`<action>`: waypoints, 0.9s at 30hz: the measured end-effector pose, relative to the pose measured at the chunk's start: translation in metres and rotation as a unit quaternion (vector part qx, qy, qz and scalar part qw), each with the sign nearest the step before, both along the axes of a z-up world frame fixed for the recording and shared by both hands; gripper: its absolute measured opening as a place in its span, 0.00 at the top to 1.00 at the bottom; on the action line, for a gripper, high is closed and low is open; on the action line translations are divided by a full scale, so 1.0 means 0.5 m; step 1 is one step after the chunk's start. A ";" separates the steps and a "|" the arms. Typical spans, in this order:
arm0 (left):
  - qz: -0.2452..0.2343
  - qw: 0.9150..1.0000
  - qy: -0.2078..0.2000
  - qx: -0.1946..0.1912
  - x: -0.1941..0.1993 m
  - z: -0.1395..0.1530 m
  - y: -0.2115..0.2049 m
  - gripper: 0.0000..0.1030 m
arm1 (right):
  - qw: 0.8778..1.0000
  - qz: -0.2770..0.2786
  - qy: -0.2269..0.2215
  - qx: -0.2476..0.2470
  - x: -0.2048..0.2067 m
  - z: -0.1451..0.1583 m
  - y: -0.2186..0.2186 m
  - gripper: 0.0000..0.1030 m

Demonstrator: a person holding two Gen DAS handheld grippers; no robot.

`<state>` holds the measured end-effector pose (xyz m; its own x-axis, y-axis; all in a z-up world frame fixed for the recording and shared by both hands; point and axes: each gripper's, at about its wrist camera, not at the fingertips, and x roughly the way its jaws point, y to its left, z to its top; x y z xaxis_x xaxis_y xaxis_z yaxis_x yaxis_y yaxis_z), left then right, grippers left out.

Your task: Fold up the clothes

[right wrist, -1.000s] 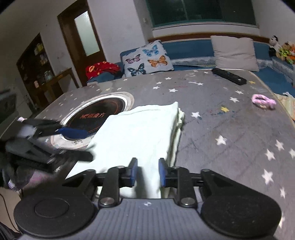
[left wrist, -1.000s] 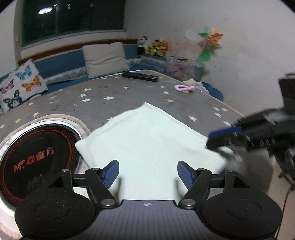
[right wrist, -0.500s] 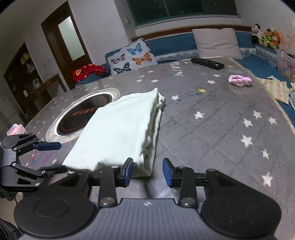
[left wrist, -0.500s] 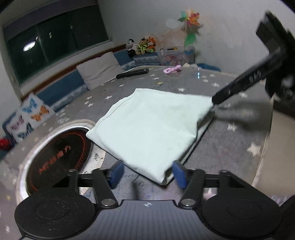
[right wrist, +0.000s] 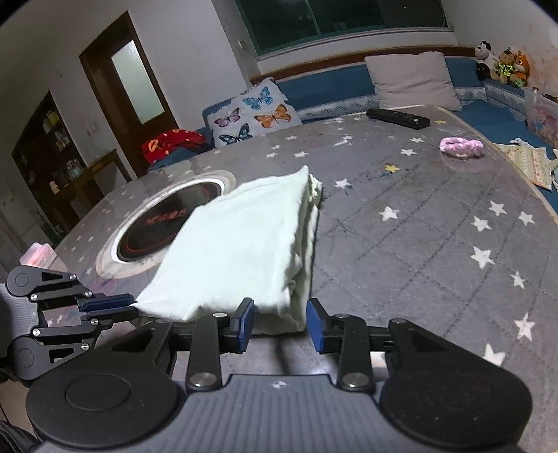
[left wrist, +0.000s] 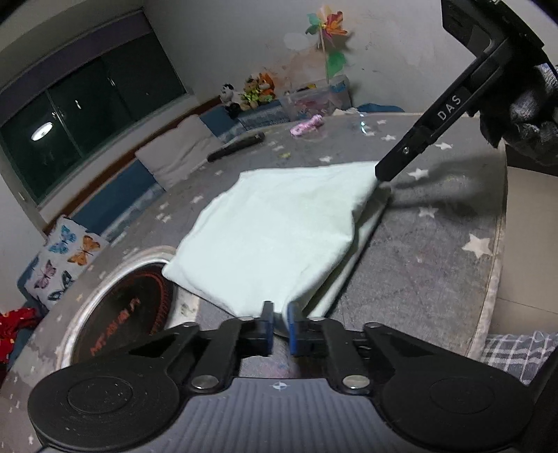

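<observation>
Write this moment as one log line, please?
step: folding | left gripper: shut on pale green cloth corner | right gripper: open at opposite corner | surface: star-print table

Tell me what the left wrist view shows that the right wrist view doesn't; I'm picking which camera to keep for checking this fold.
Only the left wrist view shows the pinwheel on the wall and the left gripper from behind, shut on the near corner of the pale green cloth.

Only the right wrist view shows the wooden door, the dark shelf, and the right gripper with jaws open around the cloth's near edge.

Both show the cloth, star-patterned table, round induction plate, remote, pink hair tie and butterfly pillow.
</observation>
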<state>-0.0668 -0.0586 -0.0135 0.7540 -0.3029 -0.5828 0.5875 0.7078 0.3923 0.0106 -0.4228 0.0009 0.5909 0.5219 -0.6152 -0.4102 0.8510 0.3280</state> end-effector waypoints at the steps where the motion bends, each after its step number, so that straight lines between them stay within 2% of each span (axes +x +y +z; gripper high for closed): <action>1: 0.004 1.000 -0.005 -0.003 -0.001 0.004 0.001 0.97 | 1.000 0.002 -0.002 0.003 0.000 0.002 0.001 0.75; 4: 0.019 1.000 -0.012 -0.013 -0.002 0.013 0.008 0.98 | 1.000 0.008 -0.001 0.004 -0.003 0.000 0.006 0.82; 10: 0.031 0.999 0.002 -0.016 0.005 -0.002 0.016 0.98 | 1.000 -0.006 0.023 -0.004 -0.005 -0.025 -0.013 0.82; 20: 0.038 0.999 0.006 -0.019 0.009 -0.001 0.019 0.98 | 0.998 0.038 -0.024 -0.039 -0.013 -0.015 0.020 0.82; 21: 0.039 0.999 0.006 -0.019 0.009 -0.001 0.021 0.98 | 0.998 0.040 -0.028 -0.040 -0.013 -0.015 0.022 0.83; 24: 0.042 0.999 0.009 -0.020 0.012 -0.001 0.025 0.98 | 0.997 0.041 -0.046 -0.044 -0.020 -0.010 0.026 0.95; 27: 0.044 0.999 0.012 -0.023 0.012 -0.002 0.029 0.98 | 0.997 0.040 -0.052 -0.045 -0.027 -0.008 0.020 0.95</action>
<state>-0.0610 -0.0443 -0.0143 0.7647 -0.2625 -0.5885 0.5311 0.7740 0.3448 -0.0030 -0.4126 -0.0031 0.6125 0.5155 -0.5992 -0.5056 0.8382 0.2043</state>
